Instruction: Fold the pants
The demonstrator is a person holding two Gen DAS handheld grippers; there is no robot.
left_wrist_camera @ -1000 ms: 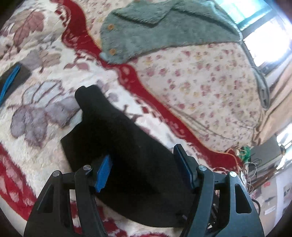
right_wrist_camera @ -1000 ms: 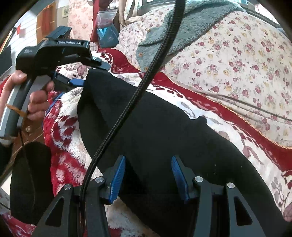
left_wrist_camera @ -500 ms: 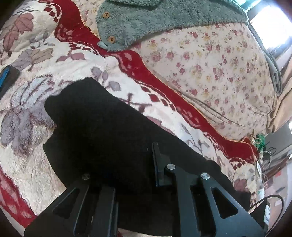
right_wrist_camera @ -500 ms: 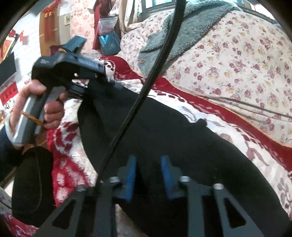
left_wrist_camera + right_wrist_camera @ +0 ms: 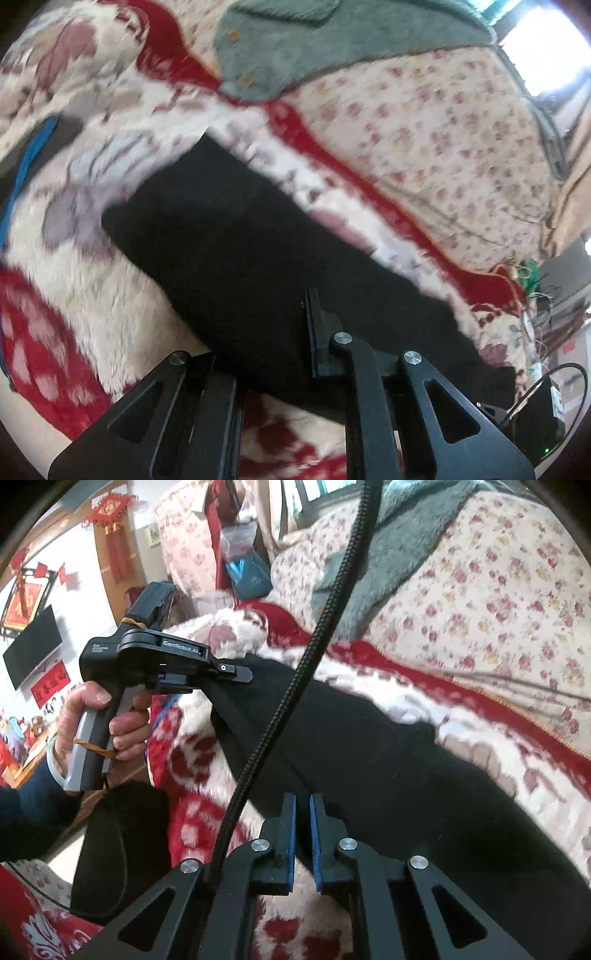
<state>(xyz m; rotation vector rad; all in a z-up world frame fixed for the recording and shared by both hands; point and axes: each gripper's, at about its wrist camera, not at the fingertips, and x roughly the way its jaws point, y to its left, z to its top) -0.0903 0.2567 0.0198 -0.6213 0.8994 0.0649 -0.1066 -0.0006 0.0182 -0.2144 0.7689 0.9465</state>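
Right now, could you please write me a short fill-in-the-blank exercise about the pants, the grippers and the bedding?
1. The pants are ____ in colour.
2. Both the left gripper and the right gripper are shut on the ____.
3. The fluffy garment with buttons lying on the flowered quilt is ____.

Missing words: black; pants; green

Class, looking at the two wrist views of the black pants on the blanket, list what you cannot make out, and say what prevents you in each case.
- Left wrist view: the near edge of the black fabric pants hides the left gripper where it clamps them; one finger is buried.
- Left wrist view: motion blur smears the red and cream plush blanket.
- Right wrist view: a black braided cable crosses the pants.
- Right wrist view: the right gripper covers the pants' near edge.
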